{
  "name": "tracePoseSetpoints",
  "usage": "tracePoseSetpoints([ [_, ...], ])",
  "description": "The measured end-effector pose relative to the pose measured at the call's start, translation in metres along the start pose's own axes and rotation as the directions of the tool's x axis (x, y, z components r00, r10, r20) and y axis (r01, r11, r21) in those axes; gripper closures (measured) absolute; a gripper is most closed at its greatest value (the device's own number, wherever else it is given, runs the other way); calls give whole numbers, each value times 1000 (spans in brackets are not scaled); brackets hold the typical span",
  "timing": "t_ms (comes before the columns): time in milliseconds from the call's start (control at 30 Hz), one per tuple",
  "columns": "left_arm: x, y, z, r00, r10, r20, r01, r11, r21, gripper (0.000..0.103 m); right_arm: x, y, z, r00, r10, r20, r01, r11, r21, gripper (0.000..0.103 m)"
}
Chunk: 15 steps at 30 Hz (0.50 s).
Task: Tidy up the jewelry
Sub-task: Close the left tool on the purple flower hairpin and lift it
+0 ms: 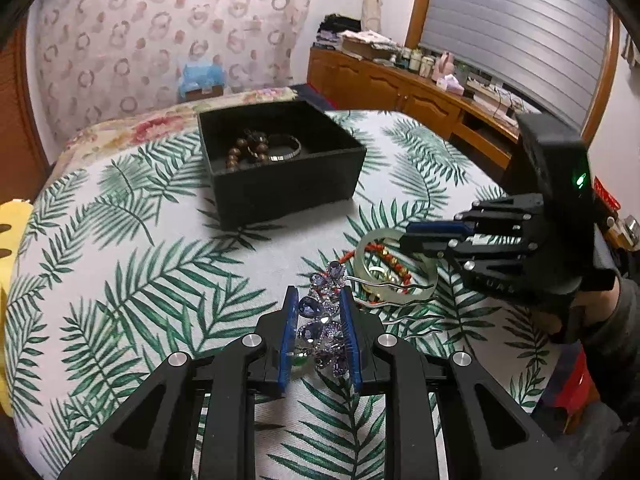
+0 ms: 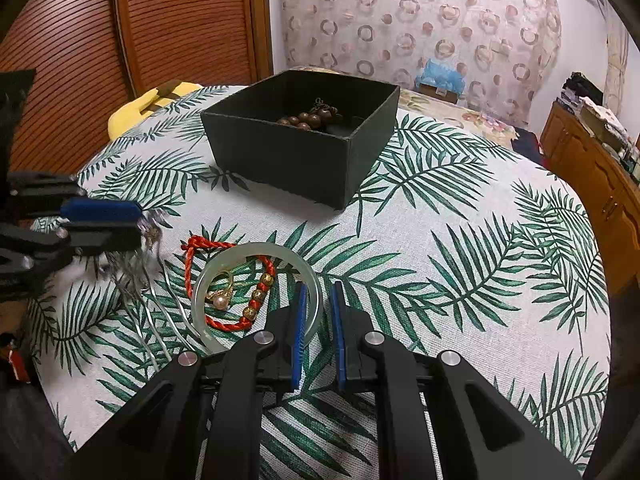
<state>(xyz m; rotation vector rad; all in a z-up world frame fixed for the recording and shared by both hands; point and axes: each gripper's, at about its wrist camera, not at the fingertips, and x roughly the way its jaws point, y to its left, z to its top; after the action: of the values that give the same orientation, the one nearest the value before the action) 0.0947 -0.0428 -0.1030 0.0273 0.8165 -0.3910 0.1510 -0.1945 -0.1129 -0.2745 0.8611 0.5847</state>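
My left gripper [image 1: 318, 334] has its blue pads closed on the purple jewelled hair comb [image 1: 320, 320]. The comb's jewelled head lies lengthwise between the pads, its long axis running away from my camera, while its wavy silver prongs trail off to my right across the palm-leaf cloth [image 1: 140, 280].

My right gripper [image 2: 319, 332] has its jaws only narrowly apart, straddling the near rim of the pale green bangle [image 2: 256, 292]; I cannot tell whether the pads actually touch it. The bangle lies flat on the cloth, just beside the comb.

The right wrist view shows what the left cannot make out: inside the bangle sit a gold pearl ring [image 2: 221, 294] and part of a red cord bracelet [image 2: 224, 264] with gold beads, the cord looping out over the bangle's far rim.

The left wrist view looks deeper into the black box [image 1: 280, 196], farther back on the cloth: brown wooden beads [image 1: 240, 152] beside a silver bangle [image 1: 286, 151]. From the right wrist only the beads show.
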Motion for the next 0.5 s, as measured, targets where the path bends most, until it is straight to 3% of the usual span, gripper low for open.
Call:
tracePoseSetpoints([
  [267,-15,2,9,999,15,49,-14,1000,-11,84,1,1,0,1000,-12,2,12,1000,-18,95],
  [500,-24,12,15,996,22,89,-18,999,-43,84,-14,-1,5,996,-61,58,62,998,-25,95],
])
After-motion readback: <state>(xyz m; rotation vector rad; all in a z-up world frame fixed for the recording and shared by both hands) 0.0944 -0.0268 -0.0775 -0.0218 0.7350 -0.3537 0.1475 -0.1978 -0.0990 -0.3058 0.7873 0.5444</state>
